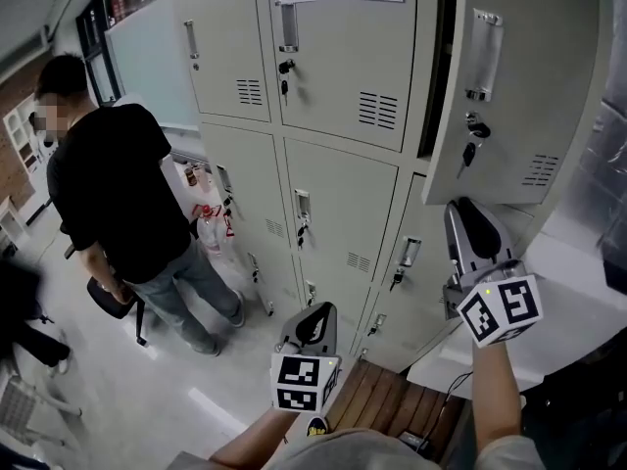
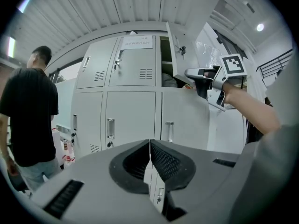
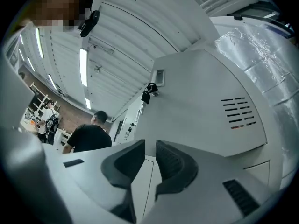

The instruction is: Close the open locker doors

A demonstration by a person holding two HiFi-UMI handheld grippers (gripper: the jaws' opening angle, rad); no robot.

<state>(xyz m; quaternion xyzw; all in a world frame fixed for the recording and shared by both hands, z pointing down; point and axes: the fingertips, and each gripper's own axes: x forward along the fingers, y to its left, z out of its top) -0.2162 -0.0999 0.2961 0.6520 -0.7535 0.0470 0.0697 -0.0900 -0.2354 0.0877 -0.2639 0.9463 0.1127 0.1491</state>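
Note:
The grey locker bank (image 1: 338, 199) has one upper door (image 1: 519, 86) swung open at the right, with a key (image 1: 468, 153) hanging in its lock. My right gripper (image 1: 470, 213) points up just below that door's lower edge, not touching it. In the right gripper view the door (image 3: 205, 106) fills the space ahead, and the right gripper (image 3: 150, 146) stands open by a narrow gap with nothing in it. My left gripper (image 1: 315, 311) is lower, in front of the closed bottom lockers. The left gripper (image 2: 149, 146) is shut and empty.
A person in a black shirt (image 1: 118, 194) stands at the left, close to the lockers, beside a bag and bottles (image 1: 208, 225) on the floor. A wooden slatted board (image 1: 392, 399) lies at the locker base. A white ledge (image 1: 588, 292) runs along the right.

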